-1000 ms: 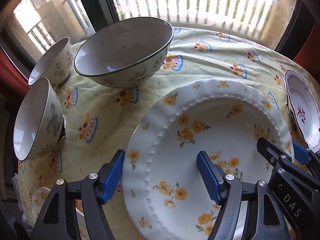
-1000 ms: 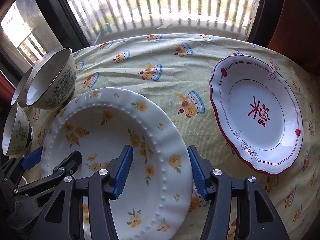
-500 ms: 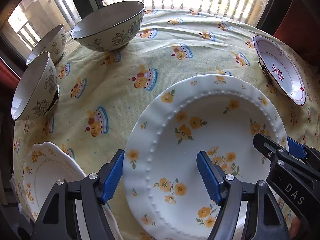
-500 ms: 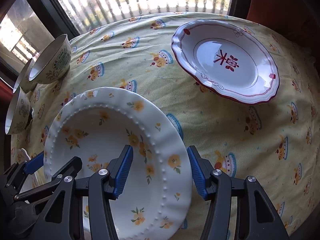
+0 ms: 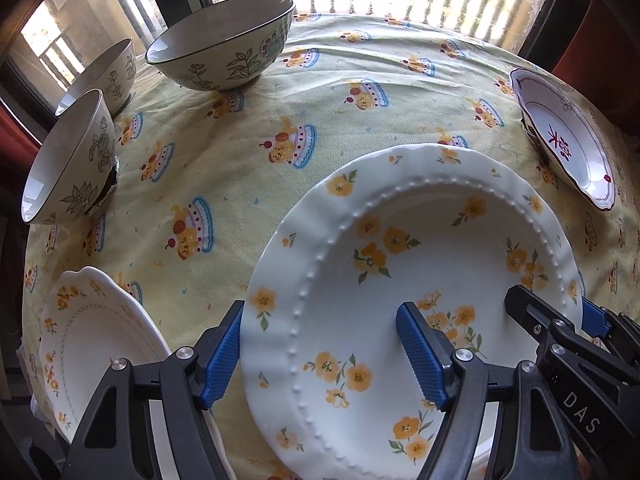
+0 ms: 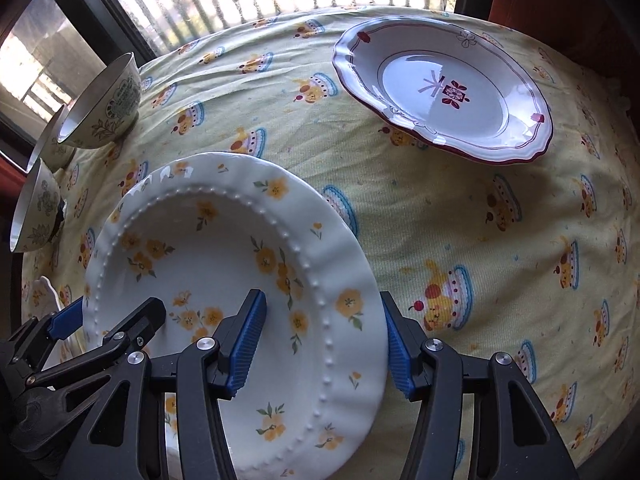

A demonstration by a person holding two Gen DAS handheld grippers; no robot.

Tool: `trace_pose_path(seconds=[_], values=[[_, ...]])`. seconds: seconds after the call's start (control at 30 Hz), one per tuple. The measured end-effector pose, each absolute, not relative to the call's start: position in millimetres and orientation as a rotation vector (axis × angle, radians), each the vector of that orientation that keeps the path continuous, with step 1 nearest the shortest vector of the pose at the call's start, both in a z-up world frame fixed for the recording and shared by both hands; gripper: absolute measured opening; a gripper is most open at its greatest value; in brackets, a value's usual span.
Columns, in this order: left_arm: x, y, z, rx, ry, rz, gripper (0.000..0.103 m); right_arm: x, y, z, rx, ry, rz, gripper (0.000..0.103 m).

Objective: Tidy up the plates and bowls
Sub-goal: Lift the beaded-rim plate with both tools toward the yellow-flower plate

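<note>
From my left wrist view, my left gripper (image 5: 320,354) has its blue fingers (image 5: 222,354) straddling the left rim of the yellow-flowered plate (image 5: 420,280), one pad outside the edge and one over the well; I cannot tell whether they pinch it or merely bracket it. The plate fills the lower middle of the view and seems tilted up off the desk (image 5: 320,128), which wears a yellow cloth printed with cupcakes. At 4 o'clock my right gripper (image 5: 560,320) reaches onto the plate's opposite rim. A second flowered plate (image 5: 92,332) lies at 8 o'clock, just beside my left finger. At 9 o'clock a small bowl (image 5: 68,160) sits tipped, another small bowl (image 5: 104,72) stands behind it at 10 o'clock, and a large bowl (image 5: 220,44) stands at 11 o'clock. A red-trimmed plate (image 5: 560,136) rests at 2 o'clock, well apart. From my right wrist view, my right gripper (image 6: 322,344) straddles the right rim of the yellow-flowered plate (image 6: 224,280), pads on either side, contact again uncertain. My left gripper (image 6: 104,320) shows at 8 o'clock on the far rim. The red-trimmed plate (image 6: 444,92) lies at 1 o'clock, and the bowls cluster at 10 o'clock.
</note>
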State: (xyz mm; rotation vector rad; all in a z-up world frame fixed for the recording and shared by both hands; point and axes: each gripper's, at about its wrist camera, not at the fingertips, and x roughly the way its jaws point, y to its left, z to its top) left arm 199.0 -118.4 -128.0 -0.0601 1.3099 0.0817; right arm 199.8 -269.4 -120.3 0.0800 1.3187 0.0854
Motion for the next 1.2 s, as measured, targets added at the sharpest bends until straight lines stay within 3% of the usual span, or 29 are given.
trace_pose_path(seconds=[0.13,0.57,1.2], values=[[190.5,-109.6,-118.3,-0.06,1.313,0.082,0.069,199.4,-269.7,-119.3,0.09,1.327,0.067,0.06],[168.7,-104.5,-92.1,-0.051,1.251,-0.001,0.069,170.3,-270.2,-93.3,0.083,1.296,0.008,0.06],[124.9,-31.1,-52.1,-0.101,1.147,-0.036,0.069,129.6,-202.4,-48.8,0.065,1.227,-0.015,0.06]])
